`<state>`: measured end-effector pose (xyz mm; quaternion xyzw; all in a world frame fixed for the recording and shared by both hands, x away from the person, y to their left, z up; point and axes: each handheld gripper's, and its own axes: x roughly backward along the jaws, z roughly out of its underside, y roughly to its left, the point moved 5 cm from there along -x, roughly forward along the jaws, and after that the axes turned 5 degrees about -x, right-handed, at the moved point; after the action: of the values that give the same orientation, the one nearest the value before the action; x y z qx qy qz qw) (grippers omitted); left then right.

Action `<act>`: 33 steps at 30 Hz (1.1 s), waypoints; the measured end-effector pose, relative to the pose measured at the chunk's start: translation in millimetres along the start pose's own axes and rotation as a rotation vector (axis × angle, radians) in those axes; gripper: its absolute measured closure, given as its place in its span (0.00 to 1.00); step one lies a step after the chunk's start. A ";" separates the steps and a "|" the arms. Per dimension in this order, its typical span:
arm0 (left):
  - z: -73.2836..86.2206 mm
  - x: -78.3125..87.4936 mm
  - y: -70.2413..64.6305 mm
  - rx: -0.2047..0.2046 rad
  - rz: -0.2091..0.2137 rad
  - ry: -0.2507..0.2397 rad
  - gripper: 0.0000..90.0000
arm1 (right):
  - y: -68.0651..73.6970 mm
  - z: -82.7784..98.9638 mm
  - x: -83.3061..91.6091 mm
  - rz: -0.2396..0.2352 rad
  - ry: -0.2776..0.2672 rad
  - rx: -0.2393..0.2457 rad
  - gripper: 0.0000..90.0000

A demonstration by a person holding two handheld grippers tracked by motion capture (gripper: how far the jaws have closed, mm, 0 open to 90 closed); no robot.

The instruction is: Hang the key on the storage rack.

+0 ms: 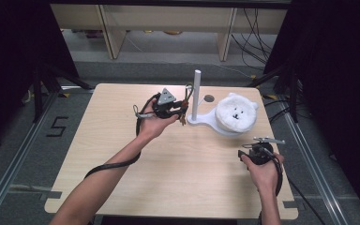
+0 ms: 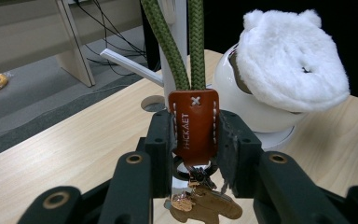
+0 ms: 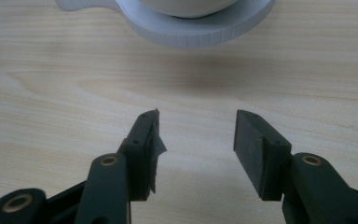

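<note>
Brown stitched-leather key fob (image 2: 194, 127) on an olive braided cord loop (image 2: 182, 46), clamped in the left gripper (image 2: 195, 140) at 9 o'clock of the white post (image 1: 197, 93). Long axis upright, cord rising, keys (image 2: 203, 205) hanging. Right gripper (image 3: 196, 140) apart, over the counter (image 3: 51, 84).

My left gripper (image 2: 196, 140) has its two black jaws clamped on a brown leather tab (image 2: 194, 126), stitched white, lettering running down its face. Two strands of olive braided cord (image 2: 182, 46) rise from the tab's top, out of frame. Below the tab, a metal ring (image 2: 189, 169) and a flat copper-brown charm (image 2: 205, 207) hang between the jaws. Behind the cord stands a white post (image 2: 179, 28). To the right, a fluffy white bear-eared cap (image 2: 289, 58) sits on a white dome form (image 2: 256, 112), on the pale wood table (image 2: 74, 140).
</note>
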<state>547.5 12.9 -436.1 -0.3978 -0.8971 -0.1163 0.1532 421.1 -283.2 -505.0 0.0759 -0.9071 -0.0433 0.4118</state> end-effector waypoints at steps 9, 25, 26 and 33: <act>3.6 -4.9 0.2 0.002 -0.002 0.008 0.74 | 3.8 0.7 -1.1 -0.019 -0.001 -0.038 0.57; 7.8 -13.0 -1.9 -0.002 0.004 0.024 0.74 | 2.5 0.8 -3.5 -0.005 -0.021 -0.032 0.57; 7.9 -13.4 -2.0 -0.002 0.004 0.026 0.74 | 3.8 0.6 -3.2 -0.007 -0.018 -0.048 0.57; 7.7 -17.2 -2.4 -0.011 0.005 0.029 0.73 | 5.0 0.9 -2.4 -0.010 -0.005 -0.064 0.57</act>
<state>555.2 2.1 -449.8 -0.3991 -0.8932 -0.1268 0.1641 421.5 -277.8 -506.6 0.0673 -0.9059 -0.0747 0.4114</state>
